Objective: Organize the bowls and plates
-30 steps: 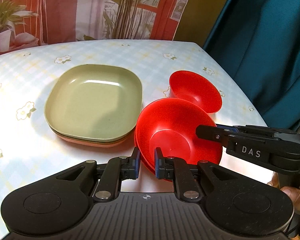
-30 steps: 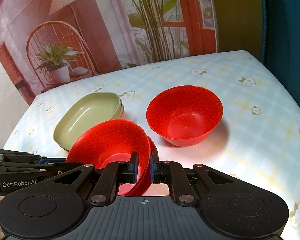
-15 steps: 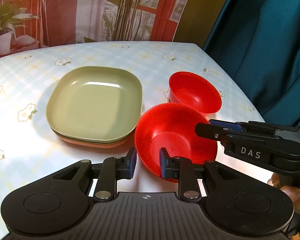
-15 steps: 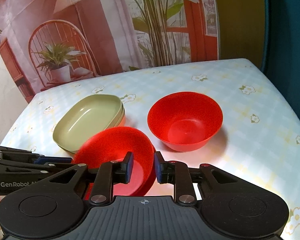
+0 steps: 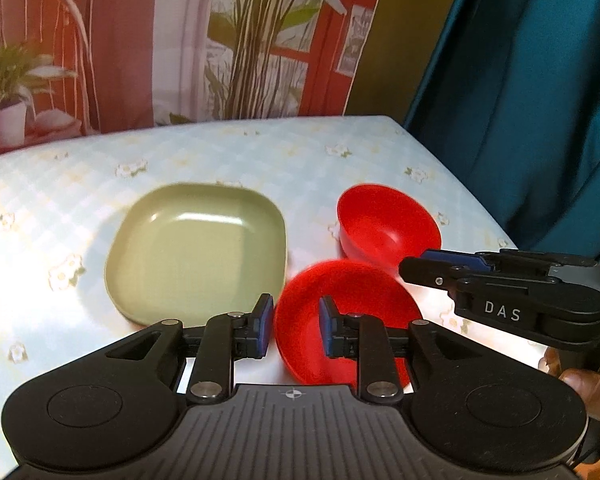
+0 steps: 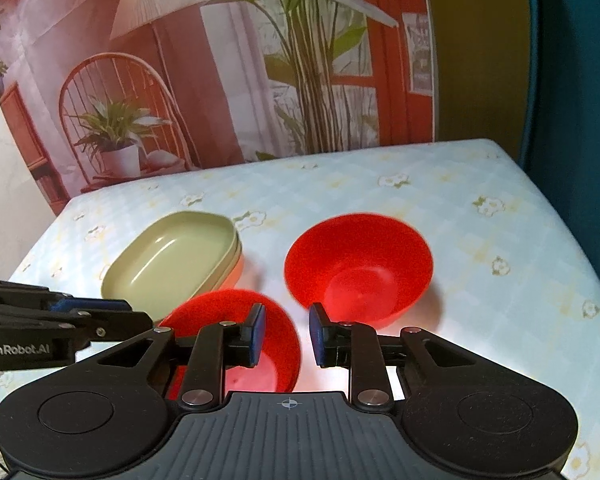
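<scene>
— From the left wrist view, what's on the table?
— On the flowered tablecloth point(image 5: 228, 152) sits a stack of square plates point(image 5: 198, 254), a green one on top. Just beside its right edge is a red bowl point(image 5: 340, 316), upright on the cloth, and behind that a second red bowl point(image 5: 386, 226), apart from the first.

— And the left gripper?
— The left gripper point(image 5: 292, 328) has its jaws spread, nothing between the blue pads point(image 5: 265, 326). The near bowl shows through the gap, but neither pad touches it. The right gripper point(image 5: 420, 266) pokes in from the right, its tip over the space between the two bowls; a bit of the hand point(image 5: 588, 384) holding it shows at the edge.

— Now the right wrist view?
— Same things from the other side. The plates point(image 6: 176, 260) show at least two green rims over a peach-coloured one below. The far bowl point(image 6: 360, 268) stands ahead, and the near bowl point(image 6: 236, 336) lies low left, partly behind the fingers.

— Is the right gripper holding anything?
— No. The right gripper point(image 6: 286, 334) is spread wide with bare cloth in the gap. The left gripper point(image 6: 112, 320) reaches in from the left, beside the near bowl's rim.
</scene>
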Motion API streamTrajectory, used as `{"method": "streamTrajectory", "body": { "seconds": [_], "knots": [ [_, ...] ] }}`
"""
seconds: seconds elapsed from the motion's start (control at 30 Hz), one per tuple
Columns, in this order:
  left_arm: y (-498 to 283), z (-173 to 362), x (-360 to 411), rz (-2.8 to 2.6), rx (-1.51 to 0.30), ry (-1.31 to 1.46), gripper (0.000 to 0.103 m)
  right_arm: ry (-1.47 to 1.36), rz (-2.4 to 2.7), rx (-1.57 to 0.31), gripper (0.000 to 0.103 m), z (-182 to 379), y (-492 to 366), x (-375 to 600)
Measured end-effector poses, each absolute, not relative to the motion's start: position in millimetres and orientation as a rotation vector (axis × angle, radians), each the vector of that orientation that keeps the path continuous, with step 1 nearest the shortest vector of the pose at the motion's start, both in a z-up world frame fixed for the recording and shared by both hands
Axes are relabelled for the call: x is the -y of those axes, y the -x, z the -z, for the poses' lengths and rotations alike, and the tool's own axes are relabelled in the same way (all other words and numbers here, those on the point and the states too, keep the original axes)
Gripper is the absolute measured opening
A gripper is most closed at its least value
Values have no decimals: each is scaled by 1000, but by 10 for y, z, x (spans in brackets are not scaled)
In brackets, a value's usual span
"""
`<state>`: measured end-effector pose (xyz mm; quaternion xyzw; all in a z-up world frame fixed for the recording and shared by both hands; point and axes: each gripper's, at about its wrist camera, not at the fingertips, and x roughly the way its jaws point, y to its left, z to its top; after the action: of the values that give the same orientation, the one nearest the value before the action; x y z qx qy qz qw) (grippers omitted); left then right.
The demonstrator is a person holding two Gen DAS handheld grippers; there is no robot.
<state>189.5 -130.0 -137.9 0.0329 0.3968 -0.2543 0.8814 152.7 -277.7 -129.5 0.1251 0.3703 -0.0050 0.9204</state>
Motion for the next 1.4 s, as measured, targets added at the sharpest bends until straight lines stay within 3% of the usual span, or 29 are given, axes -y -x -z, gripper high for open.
{"method": "streamTrajectory", "body": {
  "seconds": [0.67,1.4],
  "knots": [
    [-2277,1342,1735,555,-791,-93,30,-257,92,-705,29,1371,-1690,3500],
    [-2582,1676,2273,631,-901,-108,33,-368,124,-707,29,1678,-1722,3849]
  ]
}}
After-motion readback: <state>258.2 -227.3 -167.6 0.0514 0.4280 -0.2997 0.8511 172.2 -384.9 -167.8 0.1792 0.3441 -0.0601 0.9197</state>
